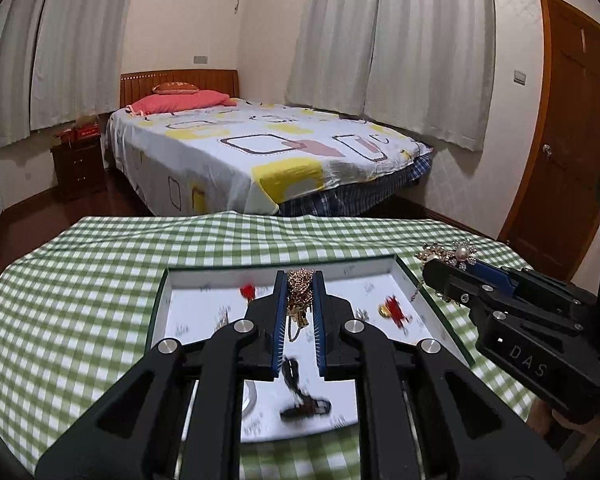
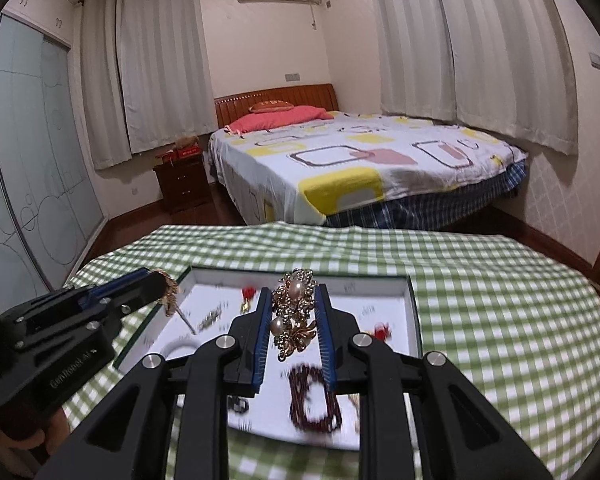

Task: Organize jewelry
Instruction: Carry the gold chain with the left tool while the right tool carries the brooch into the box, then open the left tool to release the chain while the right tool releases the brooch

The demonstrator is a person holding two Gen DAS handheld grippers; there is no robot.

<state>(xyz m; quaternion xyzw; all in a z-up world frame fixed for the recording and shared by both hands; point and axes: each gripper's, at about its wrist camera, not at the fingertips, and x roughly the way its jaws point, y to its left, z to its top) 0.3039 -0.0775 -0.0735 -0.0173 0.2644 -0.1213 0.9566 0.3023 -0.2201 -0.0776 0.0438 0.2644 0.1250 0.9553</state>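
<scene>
My left gripper [image 1: 300, 280] is shut on a gold chain piece [image 1: 299, 300], held above a white shallow tray [image 1: 204, 280] on the green checked table. My right gripper [image 2: 294, 292] is shut on a gold brooch with pearls [image 2: 294, 312], also above the tray [image 2: 380, 286]. In the tray lie red earrings [image 1: 394, 312], a dark beaded bracelet [image 2: 314, 400], a dark item [image 1: 304, 404] and small silver pieces [image 2: 210, 318]. The right gripper also shows in the left wrist view [image 1: 444, 262] with the brooch [image 1: 450, 254]; the left gripper shows in the right wrist view [image 2: 160, 282].
The table with the green checked cloth [image 1: 80, 280] fills the foreground. A bed [image 1: 260, 152] stands beyond the table's far edge, a dark nightstand [image 1: 78, 164] to its left, a wooden door [image 1: 568, 120] on the right, curtains along the walls.
</scene>
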